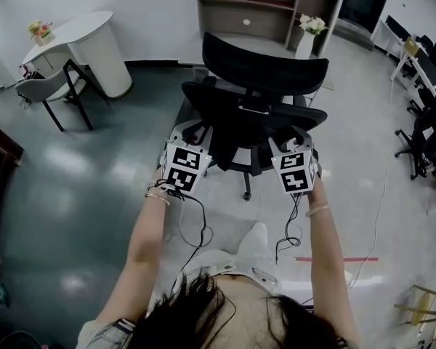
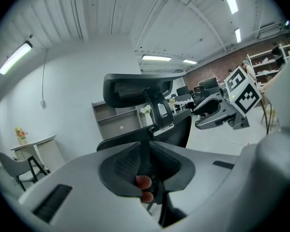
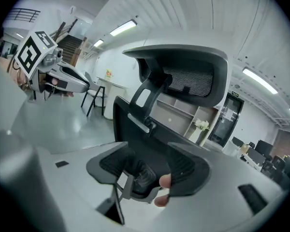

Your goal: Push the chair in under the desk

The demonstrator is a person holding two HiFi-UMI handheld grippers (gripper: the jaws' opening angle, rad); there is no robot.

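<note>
The person wears a pale top (image 1: 229,271) with a short grey sleeve (image 1: 110,331), and has dark hair (image 1: 225,315). A thin bracelet (image 1: 158,197) circles the left wrist and a pale band (image 1: 318,210) the right. The left gripper (image 1: 182,131) and the right gripper (image 1: 299,133) share one build: smooth pale grey shells, each marked with a dark rectangular slot (image 2: 50,203), and jaws lined with dark, finely ribbed pads (image 2: 120,167). Each carries a cube (image 1: 183,168) faced with black-and-white square markers. Thin black cables (image 1: 198,227) trail from both in loose loops.
</note>
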